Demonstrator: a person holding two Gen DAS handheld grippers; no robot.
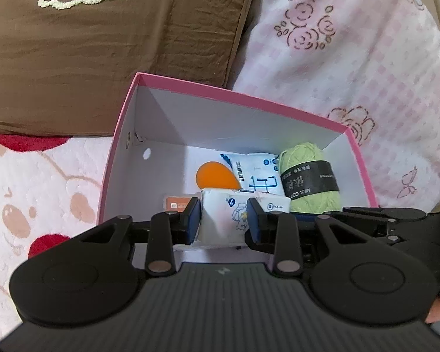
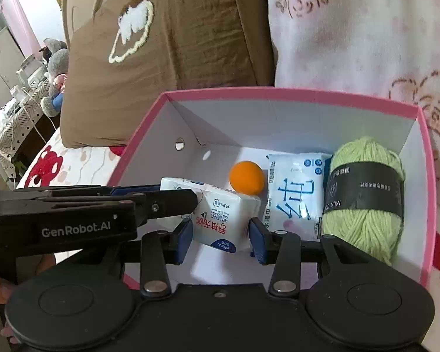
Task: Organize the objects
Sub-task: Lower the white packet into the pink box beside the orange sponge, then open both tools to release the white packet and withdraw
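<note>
Inside the pink box (image 2: 287,94), both tongs grip wipe packets. Left tongs (image 1: 223,220) clamp one packet (image 1: 220,220); right tongs (image 2: 221,236) clamp another (image 2: 223,220), yarn (image 2: 366,193) at 2 o'clock.

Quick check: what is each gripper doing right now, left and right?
Left gripper: shut on the white wet-wipe pack, over the pink box.
Right gripper: jaws against the same pack, shut on it.
</note>
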